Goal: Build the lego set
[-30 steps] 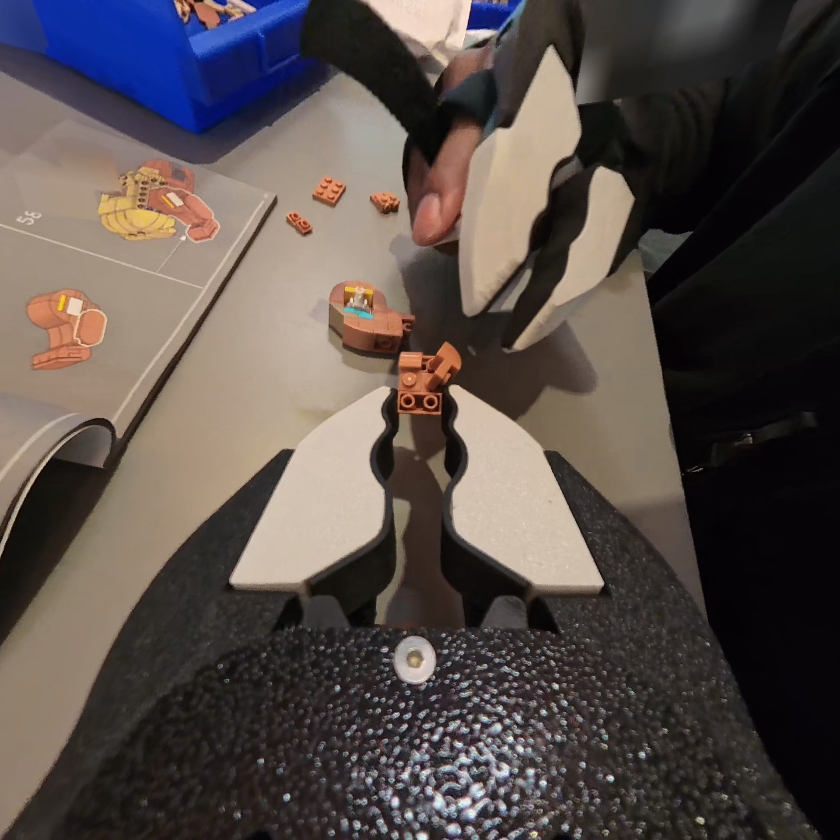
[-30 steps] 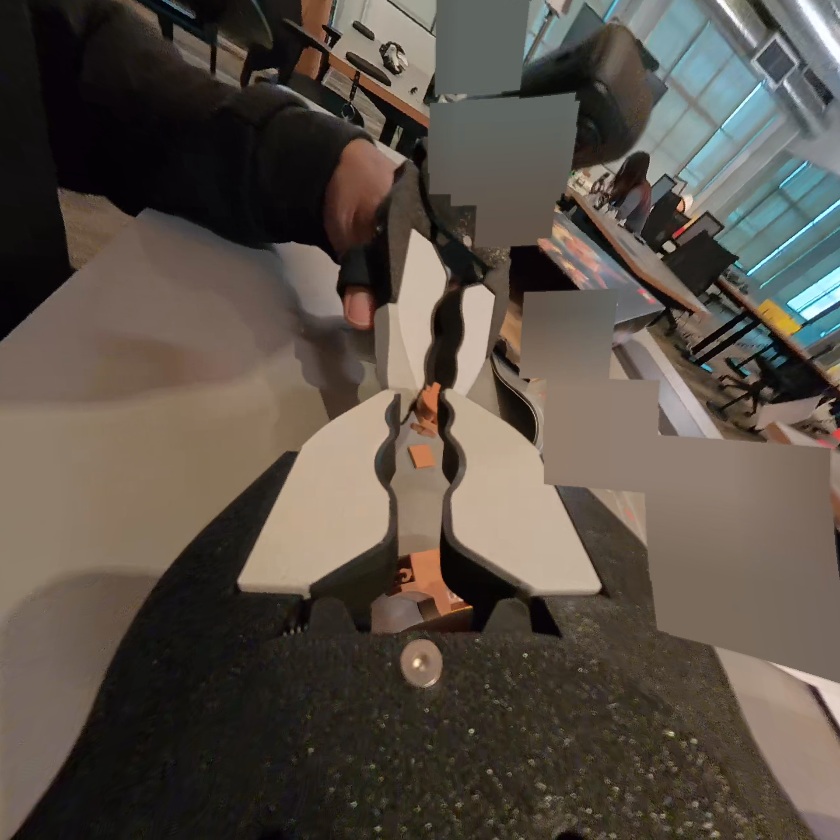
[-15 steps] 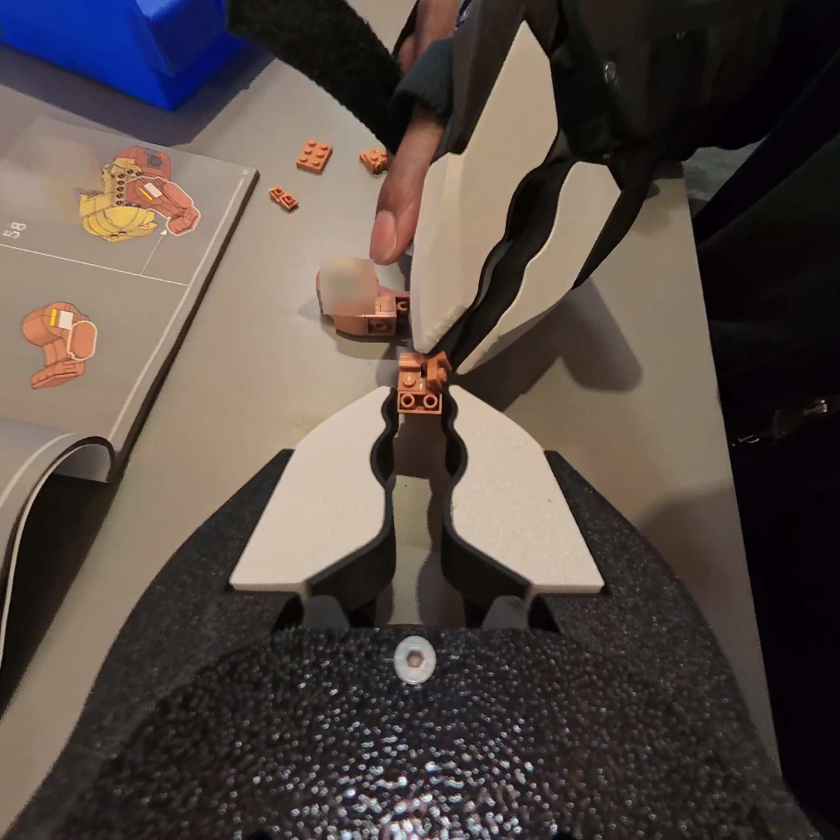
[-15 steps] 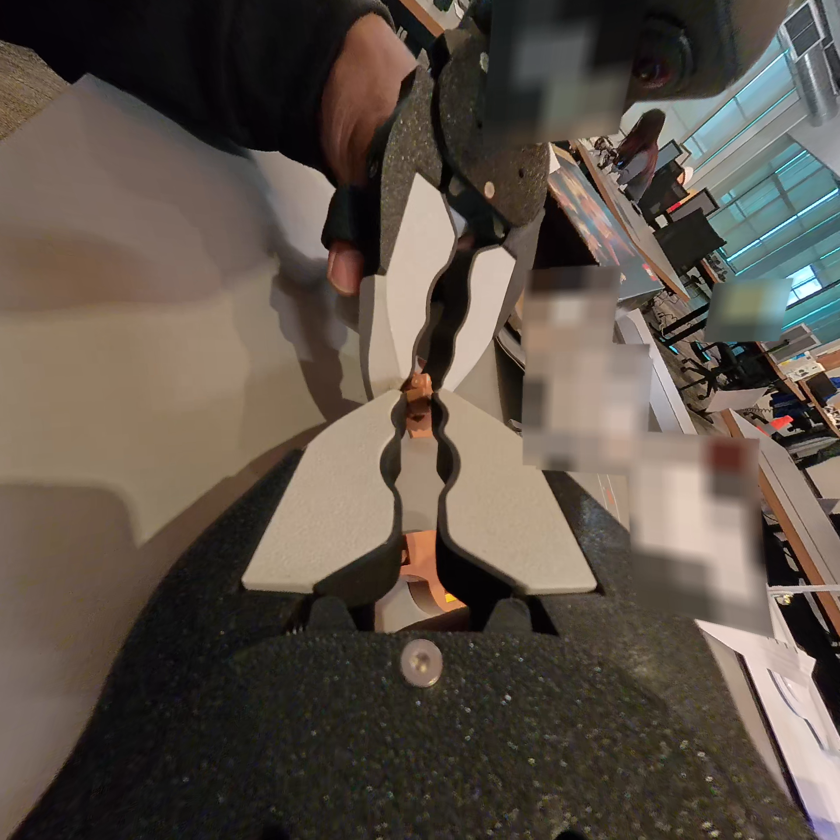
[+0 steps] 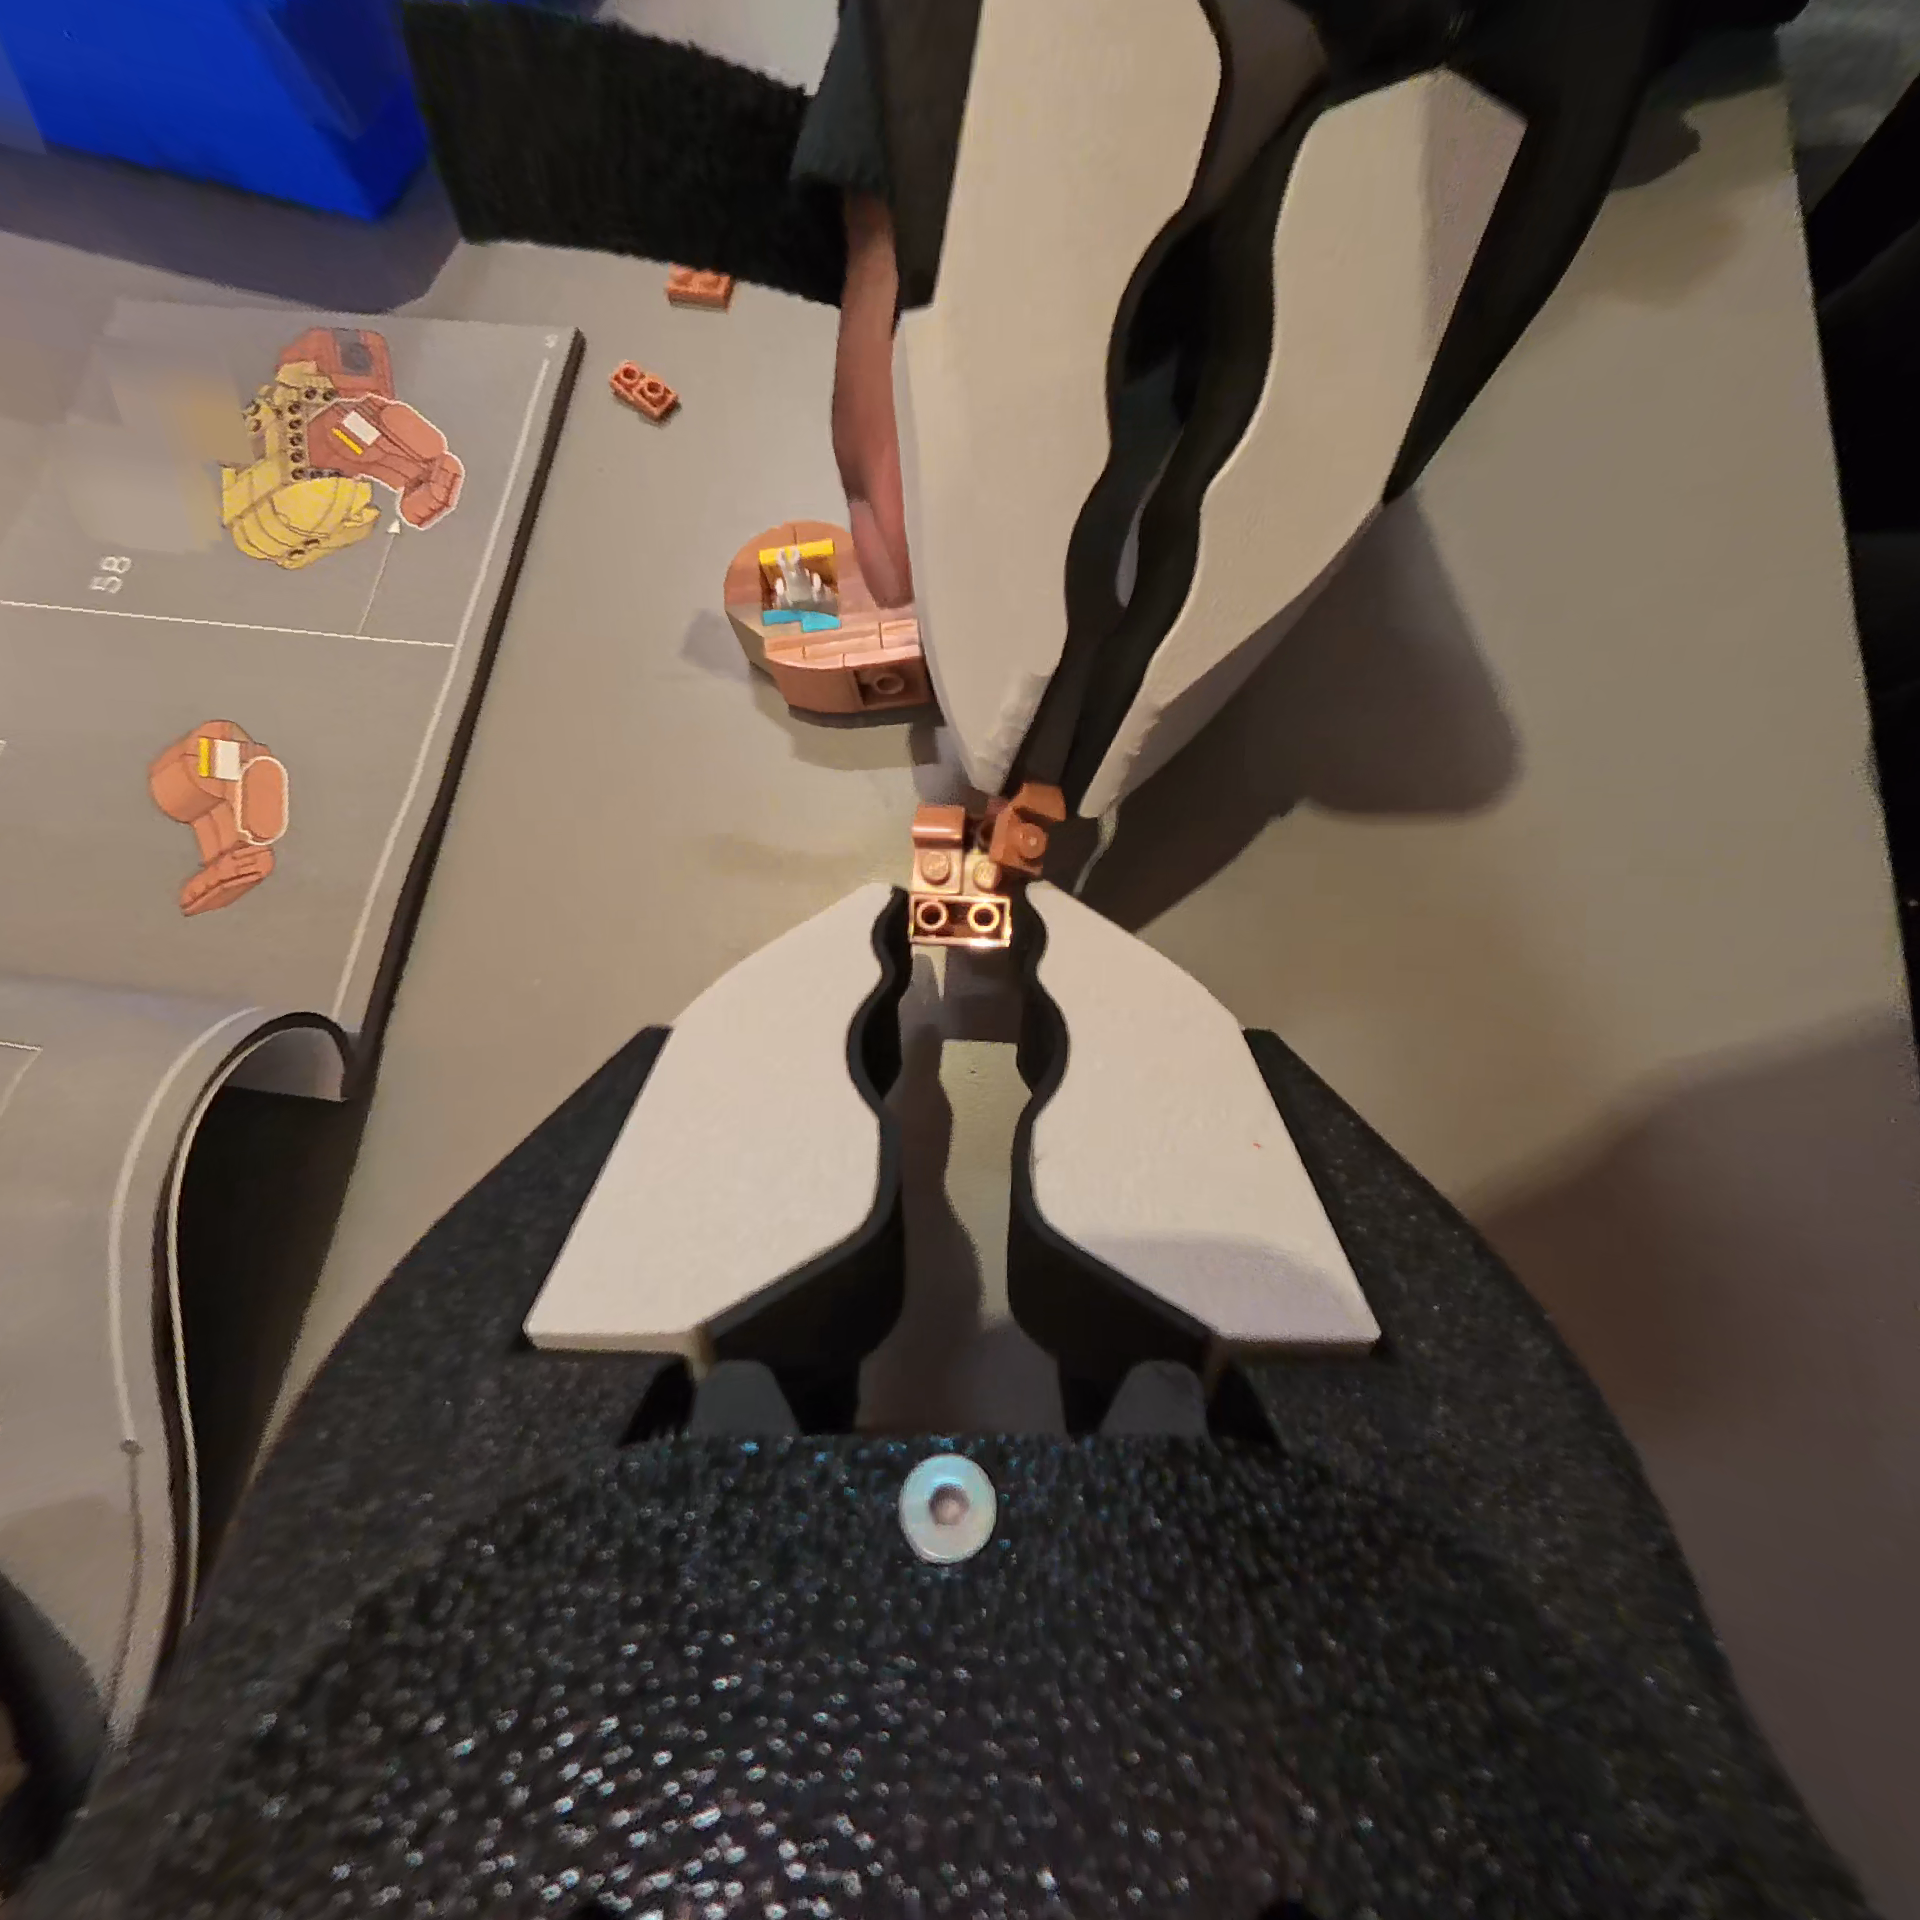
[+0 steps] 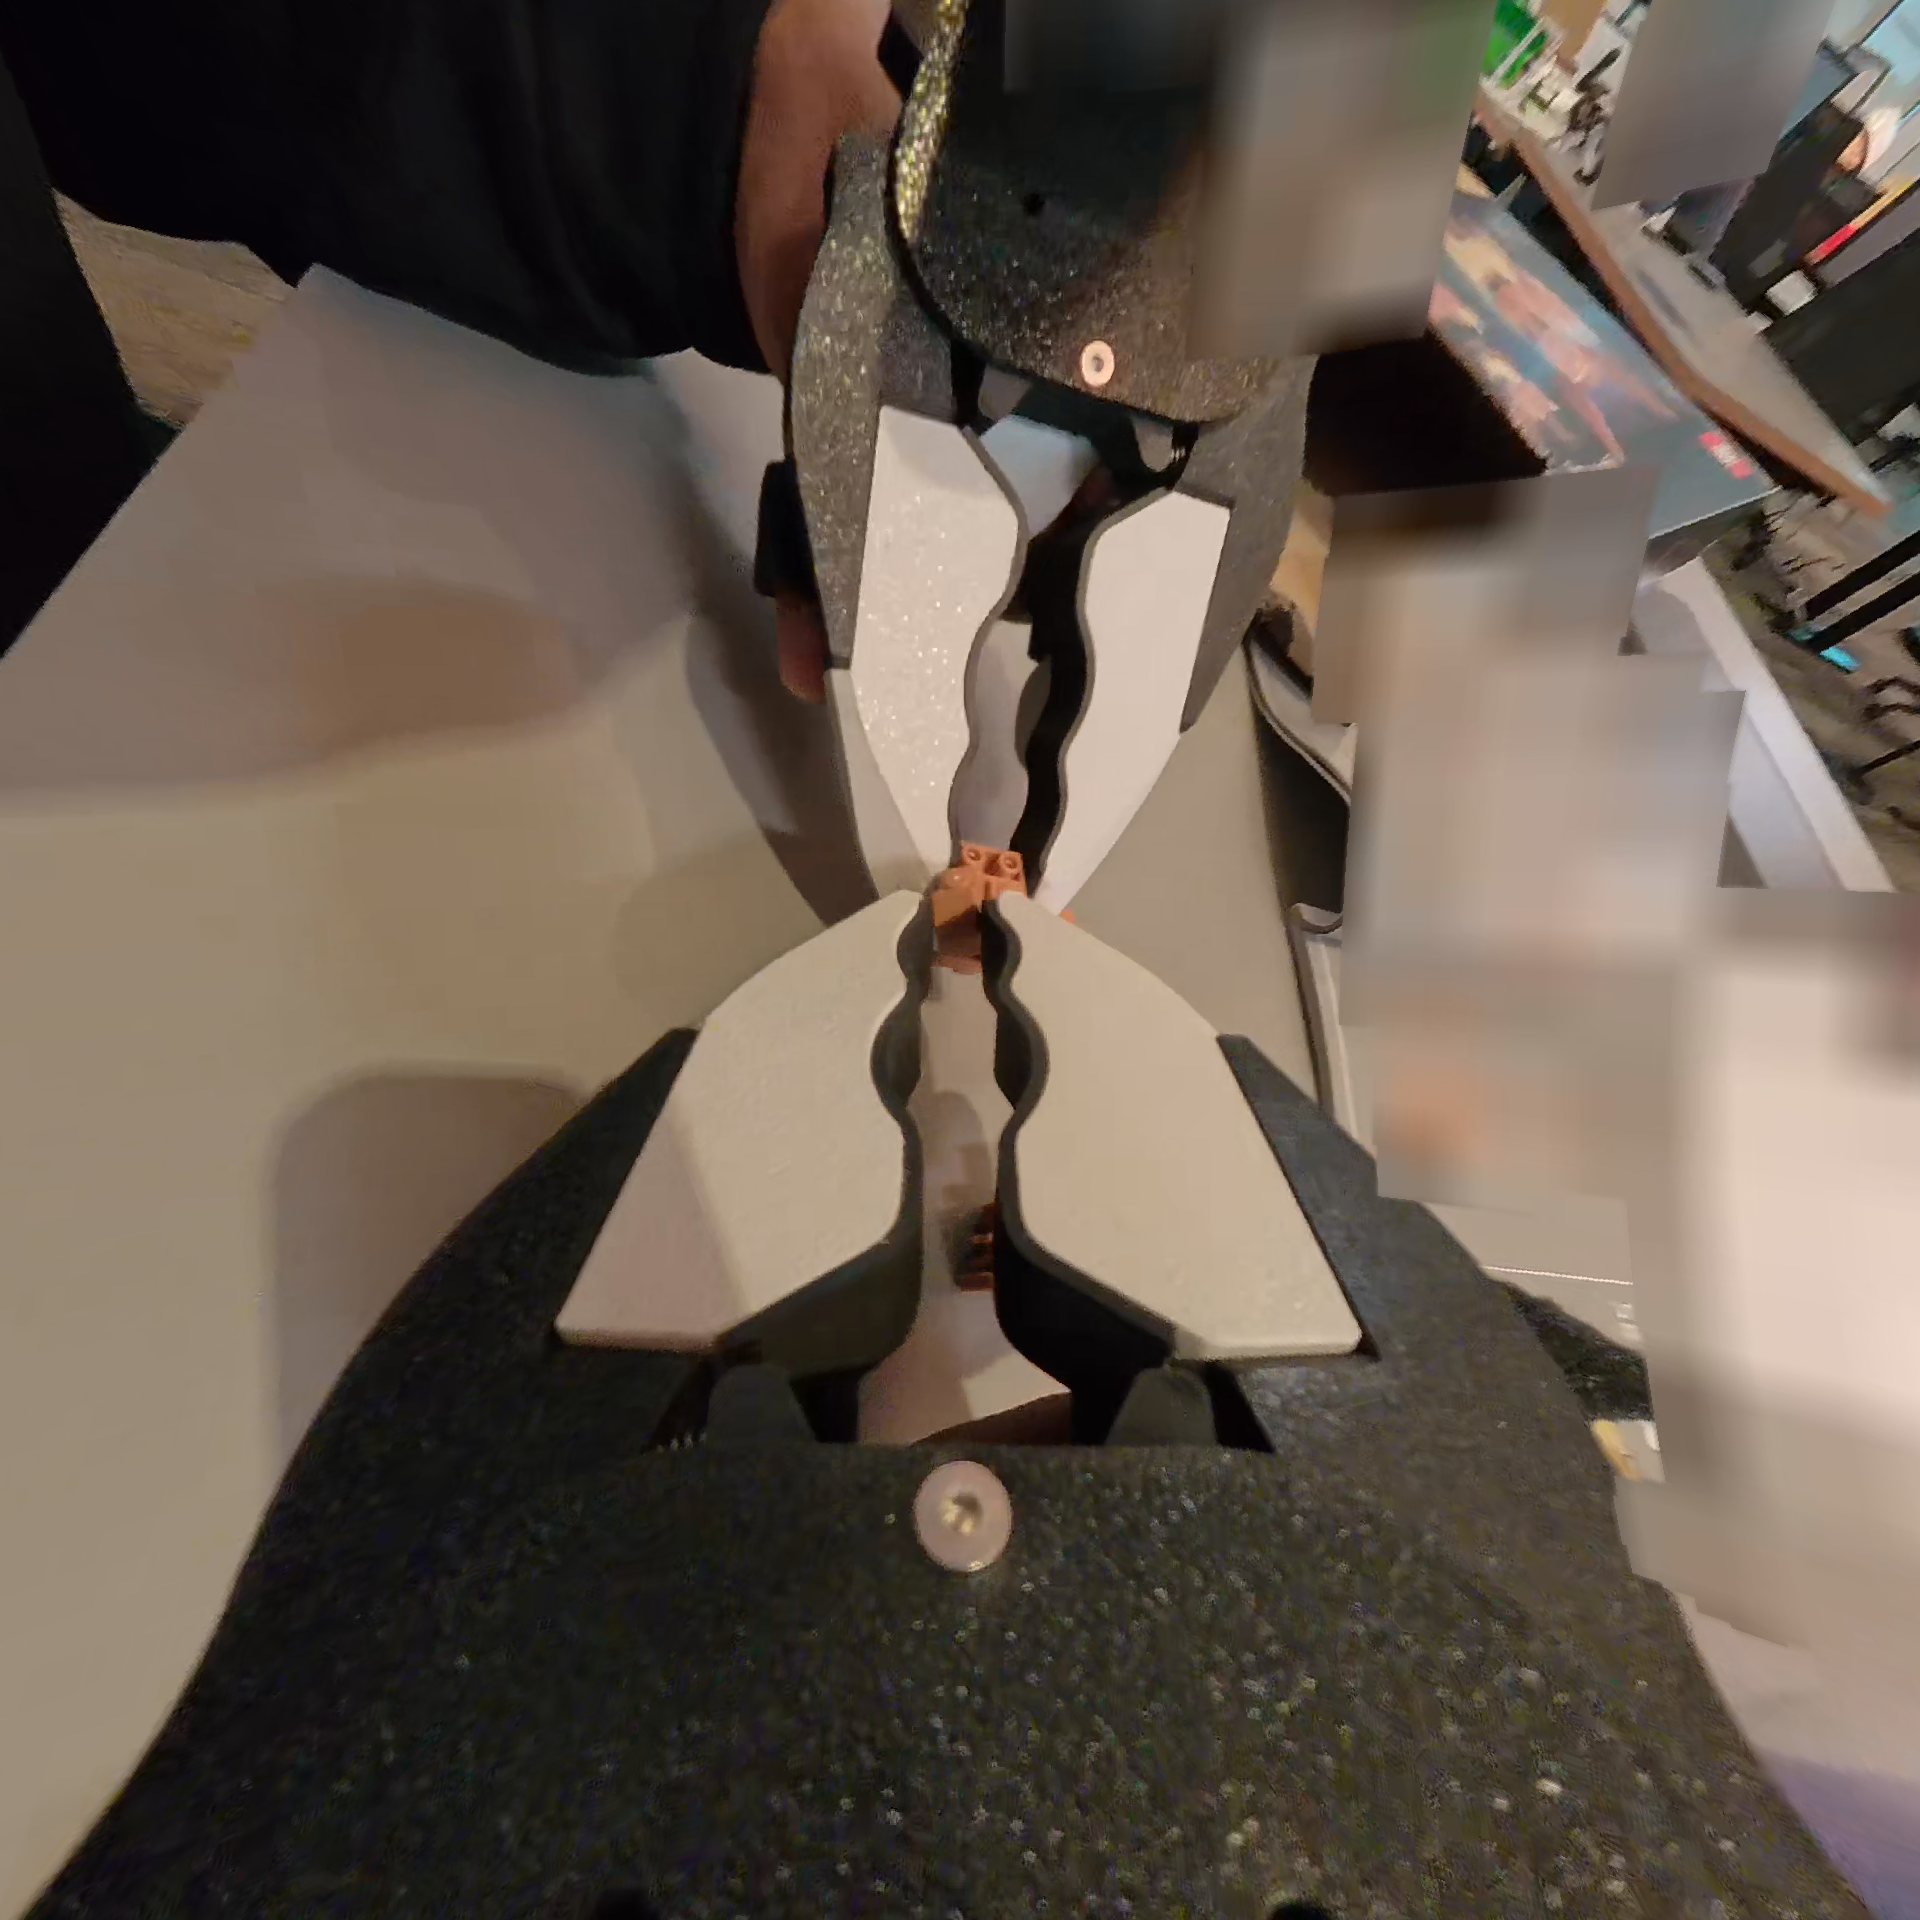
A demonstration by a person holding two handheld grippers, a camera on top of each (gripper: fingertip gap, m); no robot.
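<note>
Left hand-held gripper [image 5: 961, 914]: matte grey wavy-edged fingers clenched on a small brown studded brick assembly [image 5: 958, 899], glossy plastic; right hand-held gripper [image 6: 961, 925]: fingertips pinched on a small brown angled brick [image 6: 958, 920] touching that assembly, tip to tip. Beyond the left gripper on the smooth grey surface [image 5: 1455, 987]: rounded brown brick sub-build [image 5: 821, 634]; to its left, open instruction booklet [image 5: 260, 623]; blue plastic bin [image 5: 208, 94] farther off.

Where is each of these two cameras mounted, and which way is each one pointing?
Left wrist view: sits on the left gripper, looking down its fingers at the brown brick assembly, grey table and booklet; a finger shows.
Right wrist view: sits on the right gripper, facing the left gripper across a brown piece; a sleeve shows.
Shared: both grippers meeting at the bricks.
</note>
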